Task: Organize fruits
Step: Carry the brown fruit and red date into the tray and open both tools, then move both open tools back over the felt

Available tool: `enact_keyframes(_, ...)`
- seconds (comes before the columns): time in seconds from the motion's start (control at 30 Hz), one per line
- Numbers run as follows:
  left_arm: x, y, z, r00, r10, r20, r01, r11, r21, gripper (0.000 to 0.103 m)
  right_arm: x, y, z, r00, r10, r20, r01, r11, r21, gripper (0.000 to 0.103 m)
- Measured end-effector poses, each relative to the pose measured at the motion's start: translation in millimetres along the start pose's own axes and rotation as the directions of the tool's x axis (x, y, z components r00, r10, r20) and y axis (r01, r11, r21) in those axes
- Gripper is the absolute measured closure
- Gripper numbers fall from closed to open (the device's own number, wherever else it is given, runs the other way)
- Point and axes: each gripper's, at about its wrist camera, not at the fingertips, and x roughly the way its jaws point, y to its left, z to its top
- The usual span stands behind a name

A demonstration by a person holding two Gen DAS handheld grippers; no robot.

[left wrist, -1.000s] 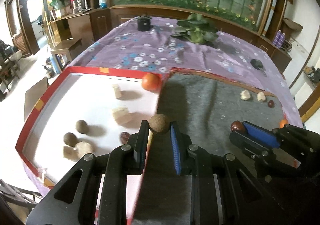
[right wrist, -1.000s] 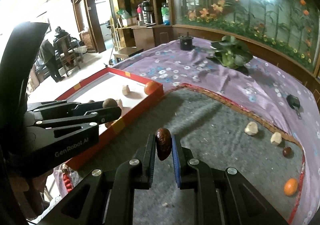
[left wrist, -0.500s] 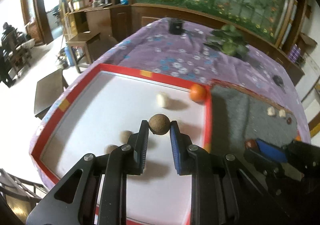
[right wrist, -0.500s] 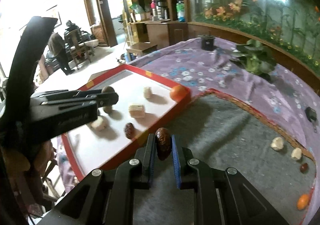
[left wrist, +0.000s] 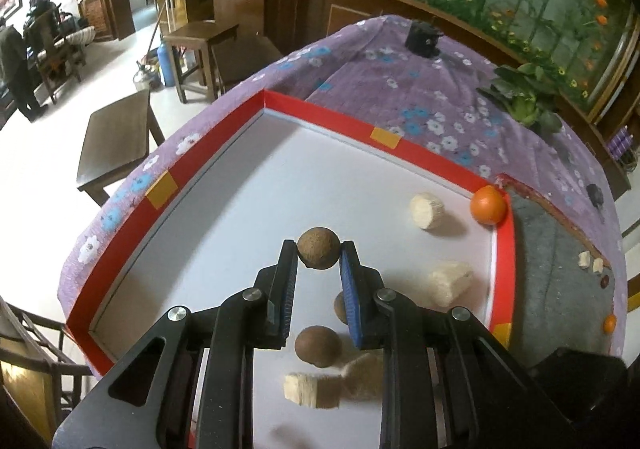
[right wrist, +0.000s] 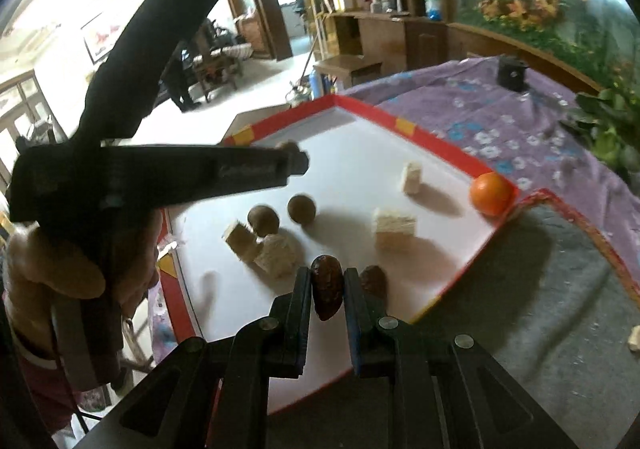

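Purple flowered cloth covers the table under a red-rimmed white tray (left wrist: 444, 159), above which the left claw (left wrist: 319, 256) pinches a rough brown ball-shaped fruit (left wrist: 319, 254) across its middle: light, firm, apt to roll. The right claw (right wrist: 327, 294) nips a wrinkled dark-red date (right wrist: 327, 291) by its flanks over the tray's near edge; it looks soft, so gentle pressure suits it.

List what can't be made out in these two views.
- Left wrist: second round brown fruit on the red-rimmed tray, half behind the left tongs.
- Left wrist: small pieces on the grey mat, too small.
- Right wrist: pale piece, cut off by the edge.
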Motion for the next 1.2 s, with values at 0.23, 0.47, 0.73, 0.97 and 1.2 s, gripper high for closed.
enact_keyframes(0.23,6,-3,-3,0.999,0.039,-0.021,-0.039,0.999,0.001,0.072,17,-2,-5,1.000,0.002,-0.020,-0.001,1.000,0.022,0.087)
enact_keyframes(0.47,-3,-5,-7,0.999,0.039,-0.003,-0.039,0.999,-0.020,0.056,2,-3,-10,1.000,0.008,0.009,-0.009,0.999,0.035,0.072)
enact_keyframes(0.73,-35,-40,-19,0.996,0.023,0.084,-0.026,0.999,0.034,0.045,-43,-27,-24,0.996,-0.051,0.080,0.042,0.994,0.102,0.072)
enact_keyframes(0.97,-42,-101,-35,0.995,-0.058,0.081,0.047,0.990,0.136,0.046,-81,-66,-48,0.983,-0.160,0.094,0.139,0.970,0.197,0.071)
enact_keyframes(1.2,-40,-164,-49,0.991,-0.127,0.041,0.114,0.965,0.236,0.046,-122,-107,-83,0.959,-0.271,0.085,0.238,0.930,0.279,0.070)
